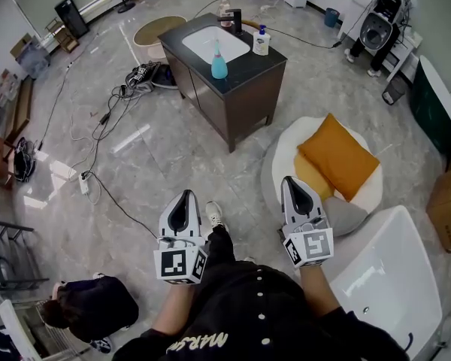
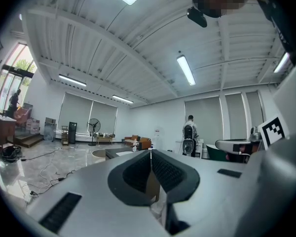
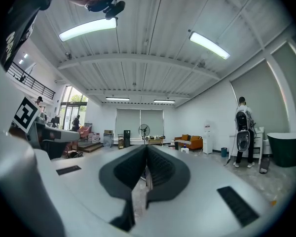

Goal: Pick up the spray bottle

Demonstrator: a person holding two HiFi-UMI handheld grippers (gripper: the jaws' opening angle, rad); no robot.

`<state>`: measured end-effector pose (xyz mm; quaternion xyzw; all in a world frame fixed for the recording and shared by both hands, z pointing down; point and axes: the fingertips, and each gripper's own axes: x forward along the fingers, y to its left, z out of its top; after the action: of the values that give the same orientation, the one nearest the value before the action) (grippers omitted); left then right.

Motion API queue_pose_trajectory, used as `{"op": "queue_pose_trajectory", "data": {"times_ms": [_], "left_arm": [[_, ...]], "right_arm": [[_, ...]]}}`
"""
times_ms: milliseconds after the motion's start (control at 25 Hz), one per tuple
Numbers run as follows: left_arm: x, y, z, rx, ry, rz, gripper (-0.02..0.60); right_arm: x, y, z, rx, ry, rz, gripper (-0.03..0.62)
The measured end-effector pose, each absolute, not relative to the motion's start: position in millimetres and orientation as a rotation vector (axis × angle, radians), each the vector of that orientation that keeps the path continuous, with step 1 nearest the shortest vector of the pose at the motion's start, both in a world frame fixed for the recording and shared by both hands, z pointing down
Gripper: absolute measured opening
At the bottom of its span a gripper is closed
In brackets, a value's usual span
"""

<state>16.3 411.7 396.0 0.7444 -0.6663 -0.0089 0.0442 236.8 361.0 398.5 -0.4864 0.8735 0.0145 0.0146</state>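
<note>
Dark sink table (image 1: 248, 68) far ahead, teal plastic spray bottle (image 1: 219, 60) being carried there; fingers (image 3: 160, 169) of left gripper (image 1: 184, 195), right gripper (image 1: 292, 180) being held together, empty; should be opened before reach.

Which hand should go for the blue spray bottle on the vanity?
Left, narrowly. The spray bottle stands at the near edge of the vanity, more nearly in line with the left tool. The right tool sits further to the side. Both are shut and far from the bottle.
</note>
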Motion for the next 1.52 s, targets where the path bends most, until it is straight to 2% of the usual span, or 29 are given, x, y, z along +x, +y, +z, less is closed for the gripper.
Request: {"op": "queue_pose_trajectory", "data": {"times_ms": [320,960,1520], "left_arm": [[-8.7,324.2,387.4,2.322,-2.020,-0.062,0.017],[-116.0,147.6,378.0,2.361,-1.968,-0.044,0.017],[-143.6,68.5,406.4,2.367,-1.873,-0.002,0.017]], "right_arm": [[210.5,278.5,386.6,-1.534,2.688,0.092,-0.005],[93.9,102.7,370.6,-1.579,2.688,0.114,-0.005],[54.2,30.4,394.6,-1.621,2.728,0.076,-0.005]]}}
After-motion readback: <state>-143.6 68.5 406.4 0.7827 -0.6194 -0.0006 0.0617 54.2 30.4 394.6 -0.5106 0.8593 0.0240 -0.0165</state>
